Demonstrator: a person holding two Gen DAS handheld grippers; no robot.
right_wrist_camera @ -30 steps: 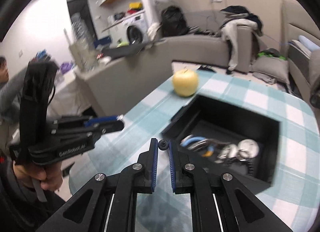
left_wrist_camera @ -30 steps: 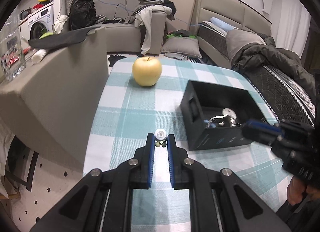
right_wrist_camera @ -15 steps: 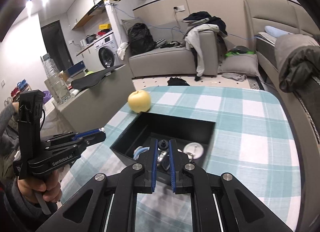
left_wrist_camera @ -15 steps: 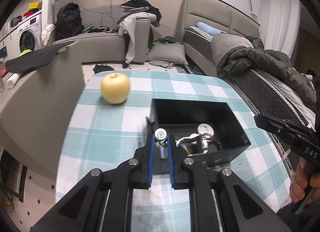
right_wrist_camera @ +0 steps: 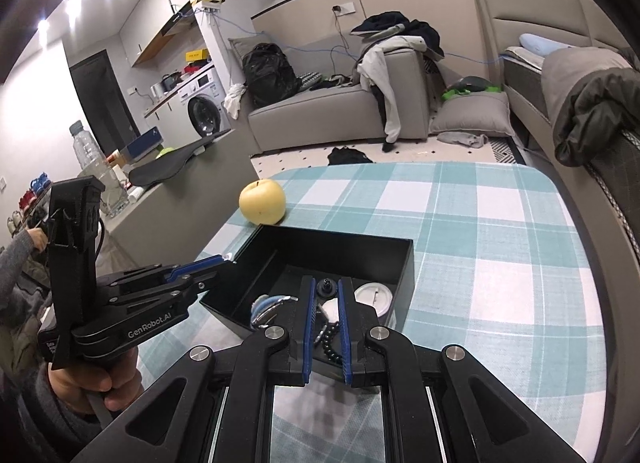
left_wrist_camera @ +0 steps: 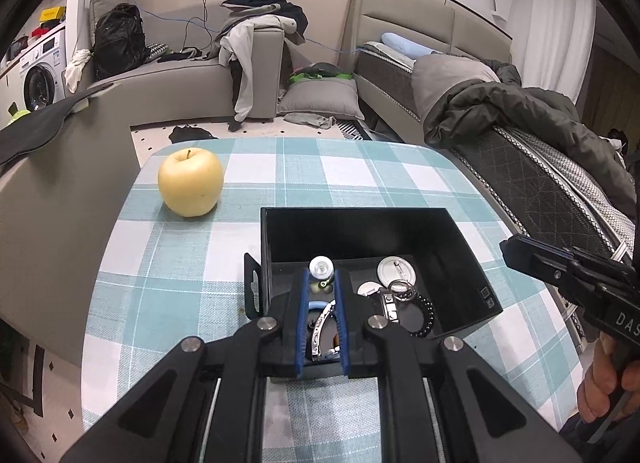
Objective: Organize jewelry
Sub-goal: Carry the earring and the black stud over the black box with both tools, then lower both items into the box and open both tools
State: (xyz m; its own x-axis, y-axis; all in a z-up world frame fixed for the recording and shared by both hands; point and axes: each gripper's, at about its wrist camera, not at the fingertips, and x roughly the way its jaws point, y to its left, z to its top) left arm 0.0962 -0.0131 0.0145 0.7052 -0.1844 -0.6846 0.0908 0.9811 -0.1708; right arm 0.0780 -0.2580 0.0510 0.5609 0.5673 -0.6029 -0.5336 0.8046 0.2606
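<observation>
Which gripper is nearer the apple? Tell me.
Left. The left gripper hangs over the black box's near-left corner on the apple's side; the right gripper comes in from the box's far side.

Below my jaws: table under a teal-and-white checked cloth [left_wrist_camera: 192, 275]. Directly on it, a round yellow apple [left_wrist_camera: 190, 182] near the far left corner, and an open black rectangular box [left_wrist_camera: 476, 259] mid-table; they look apart, probably not touching.

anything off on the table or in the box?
One odd thing: a yellow apple sits on the checked tablecloth just beyond the black box, unrelated to jewelry. Inside the box, the bead bracelet, round tin and watch lie loosely piled, unsorted. Nothing looks spilled or broken.
</observation>
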